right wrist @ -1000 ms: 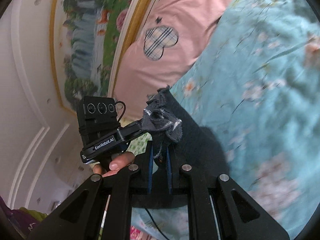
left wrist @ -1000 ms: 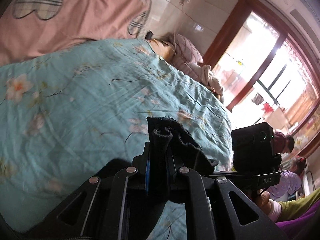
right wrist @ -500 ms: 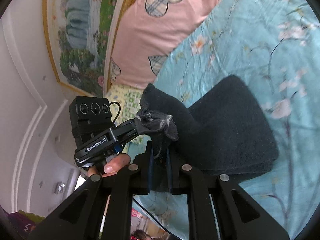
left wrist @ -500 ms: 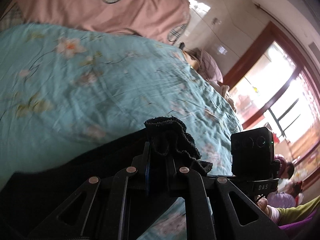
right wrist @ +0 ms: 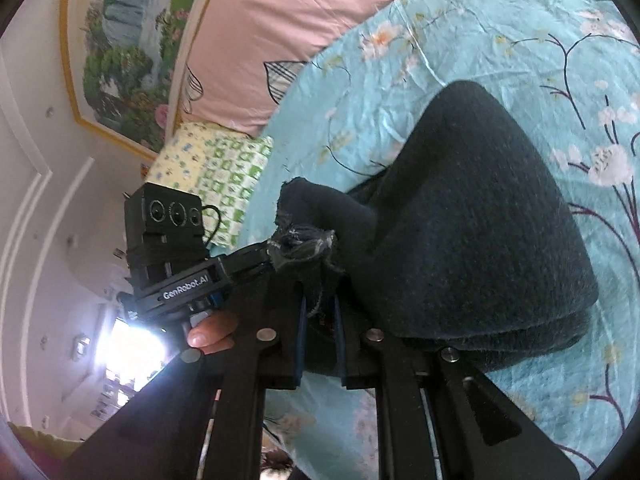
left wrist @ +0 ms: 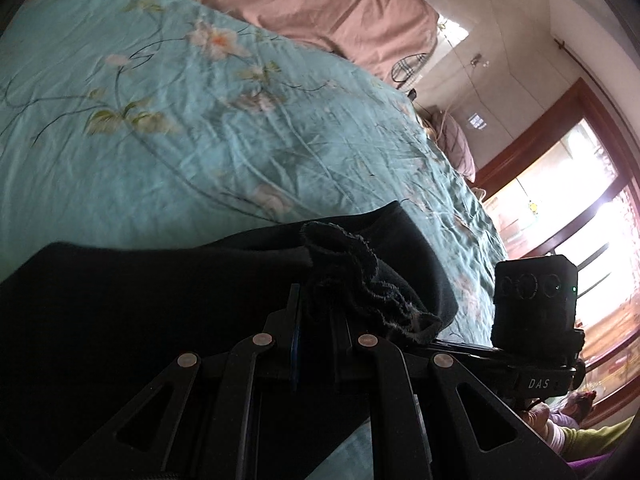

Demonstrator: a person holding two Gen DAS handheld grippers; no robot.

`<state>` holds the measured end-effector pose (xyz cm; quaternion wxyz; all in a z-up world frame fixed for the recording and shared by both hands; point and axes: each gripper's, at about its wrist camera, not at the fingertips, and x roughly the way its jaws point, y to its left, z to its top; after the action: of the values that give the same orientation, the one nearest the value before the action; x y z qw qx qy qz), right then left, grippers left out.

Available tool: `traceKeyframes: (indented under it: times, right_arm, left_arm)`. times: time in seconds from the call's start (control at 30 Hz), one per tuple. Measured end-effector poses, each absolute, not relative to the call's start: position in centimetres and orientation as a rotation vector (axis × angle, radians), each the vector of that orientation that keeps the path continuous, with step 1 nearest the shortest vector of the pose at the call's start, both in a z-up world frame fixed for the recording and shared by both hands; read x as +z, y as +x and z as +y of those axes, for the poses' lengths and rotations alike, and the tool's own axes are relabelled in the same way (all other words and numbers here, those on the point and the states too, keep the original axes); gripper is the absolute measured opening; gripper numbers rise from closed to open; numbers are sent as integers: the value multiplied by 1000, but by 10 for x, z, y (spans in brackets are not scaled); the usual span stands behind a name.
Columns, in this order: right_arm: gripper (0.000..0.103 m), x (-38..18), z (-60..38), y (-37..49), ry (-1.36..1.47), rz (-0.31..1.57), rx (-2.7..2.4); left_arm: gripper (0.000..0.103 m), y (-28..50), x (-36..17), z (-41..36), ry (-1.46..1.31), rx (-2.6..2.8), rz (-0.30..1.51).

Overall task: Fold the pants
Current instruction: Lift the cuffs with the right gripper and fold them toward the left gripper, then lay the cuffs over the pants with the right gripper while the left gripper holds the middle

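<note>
The dark pants (right wrist: 480, 220) lie doubled on the floral bed sheet (left wrist: 180, 120). The left gripper (left wrist: 316, 320) and right gripper (right wrist: 320, 292) each pinch a frayed hem between nearly closed jaws, angled downward, side by side.

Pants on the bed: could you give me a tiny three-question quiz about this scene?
1. True or false: both tools are shut on the pants.
2. What do the pants lie on? A) quilt B) floor C) chair
3. What colour is the pillow?

Key: 1 true: the left tool and right tool each pinch a frayed edge. 2 A, the flowered quilt. 3 pink.
</note>
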<state>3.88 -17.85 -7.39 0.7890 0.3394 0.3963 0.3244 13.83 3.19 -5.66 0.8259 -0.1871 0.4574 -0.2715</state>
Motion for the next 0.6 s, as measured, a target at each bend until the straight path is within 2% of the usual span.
traceKeyframes:
  times: [0.27, 0.37, 0.43, 0.6]
  right_arm:
    - [19, -72, -170, 39, 661, 881, 662]
    - [26, -72, -167, 37, 656, 883, 668]
    - [36, -70, -164, 35, 653, 879, 677]
    - [38, -67, -151, 32, 624, 884, 695]
  left_arm:
    - [10, 129, -65, 52, -454, -503, 979]
    - [11, 120, -64, 65, -495, -450, 964]
    - [11, 113, -64, 73, -511, -422, 958]
    - [12, 93, -65, 93, -566, -356, 942]
